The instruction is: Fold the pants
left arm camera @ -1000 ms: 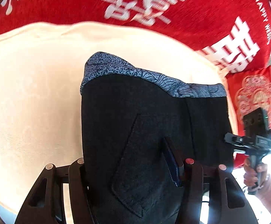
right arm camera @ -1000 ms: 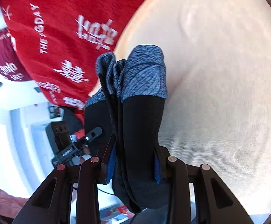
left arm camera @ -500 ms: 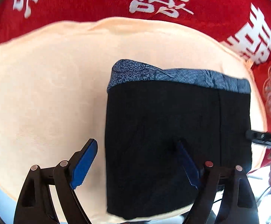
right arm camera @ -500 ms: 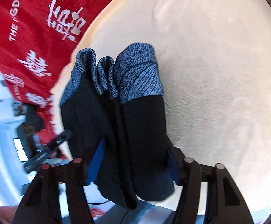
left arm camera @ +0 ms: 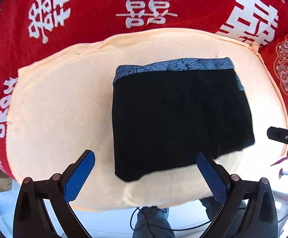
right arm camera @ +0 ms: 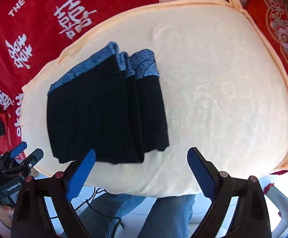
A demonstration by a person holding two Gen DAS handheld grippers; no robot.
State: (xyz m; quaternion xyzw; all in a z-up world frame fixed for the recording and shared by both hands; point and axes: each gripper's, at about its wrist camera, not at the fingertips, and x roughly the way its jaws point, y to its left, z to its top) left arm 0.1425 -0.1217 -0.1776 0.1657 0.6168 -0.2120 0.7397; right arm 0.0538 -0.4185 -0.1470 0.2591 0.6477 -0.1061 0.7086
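Black pants (left arm camera: pixel 175 119), blue patterned waistband (left arm camera: pixel 173 65) at the far edge, lie folded into a compact rectangle on the cream cushion (left arm camera: pixel 60 103). In my right wrist view the stack shows several layers, band ends stepped rather than flush (right arm camera: pixel 140 65). Near edge sits close to the cushion's front rim.

My left gripper (left arm camera: pixel 145 176) hangs above the near edge, jaws opening, nothing between the blue pads (left arm camera: pixel 78 176); the near corner of the bundle only shows in the gap, below them. My right gripper (right arm camera: pixel 142 170) likewise: jaws opening, pads clear of the fabric, bundle's near corner just behind the left pad (right arm camera: pixel 80 176).

Judgement: fold looks essentially done; step in hand is release and retreat. To do it well:
- keep both sets of pads fully spread before pulling away, so no layer snags and drags open;
- lift straight off, not sideways across the stack;
- if tidying, nudge the stepped band ends flush from the side, don't re-pinch the top layer alone.

Around it: red cloth with white characters (left arm camera: pixel 149 6) under the cushion, my jeans (right arm camera: pixel 163 214) below the front rim.
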